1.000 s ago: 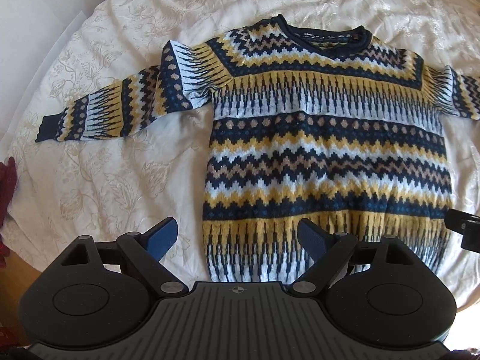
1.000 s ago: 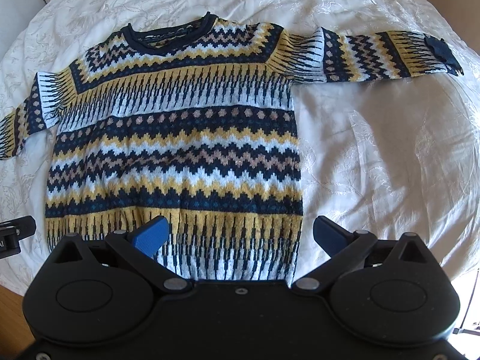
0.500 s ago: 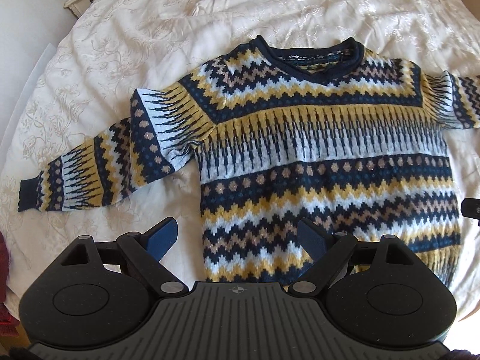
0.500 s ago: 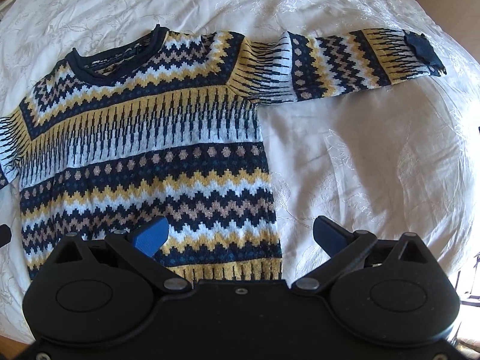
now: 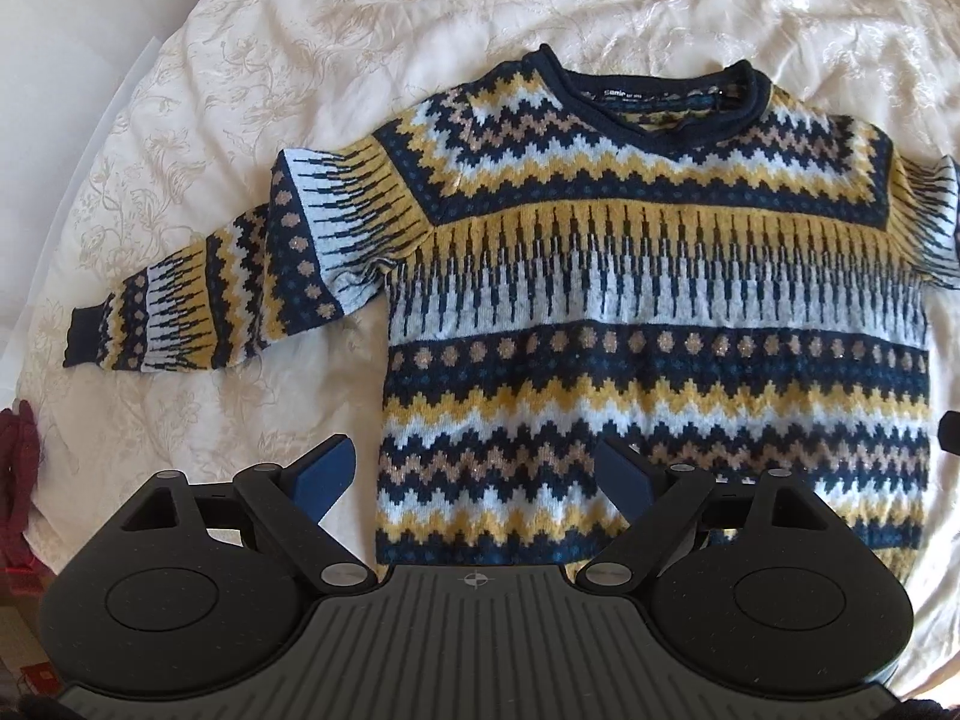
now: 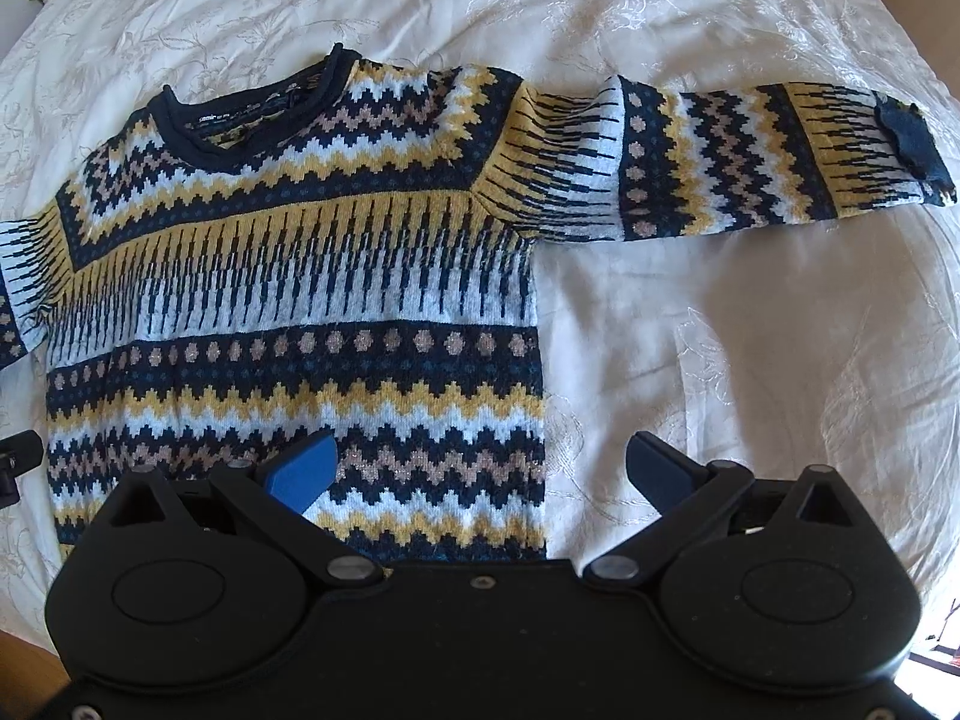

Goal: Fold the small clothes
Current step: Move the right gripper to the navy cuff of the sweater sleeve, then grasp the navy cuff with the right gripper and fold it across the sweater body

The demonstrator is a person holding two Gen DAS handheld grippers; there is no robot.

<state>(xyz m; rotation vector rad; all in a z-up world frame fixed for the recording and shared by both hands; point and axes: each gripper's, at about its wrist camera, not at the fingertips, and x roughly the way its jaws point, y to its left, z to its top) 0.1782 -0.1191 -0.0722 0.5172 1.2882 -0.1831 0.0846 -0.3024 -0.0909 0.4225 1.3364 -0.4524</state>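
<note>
I see the sweater (image 5: 654, 312) spread flat, front up, on the bed (image 5: 252, 96), collar at the far side and both sleeves stretched out sideways. My left gripper (image 5: 477, 474) hangs over the sweater's lower left edge, jaws wide apart with nothing in them: one finger (image 5: 324, 471) is above bare bedspread, the other above the knit. My right gripper (image 6: 480, 468) is over the lower right edge, jaws just as wide and empty, straddling that side edge. A dark red cloth (image 5: 18, 480) lies at the bed's left side
</note>
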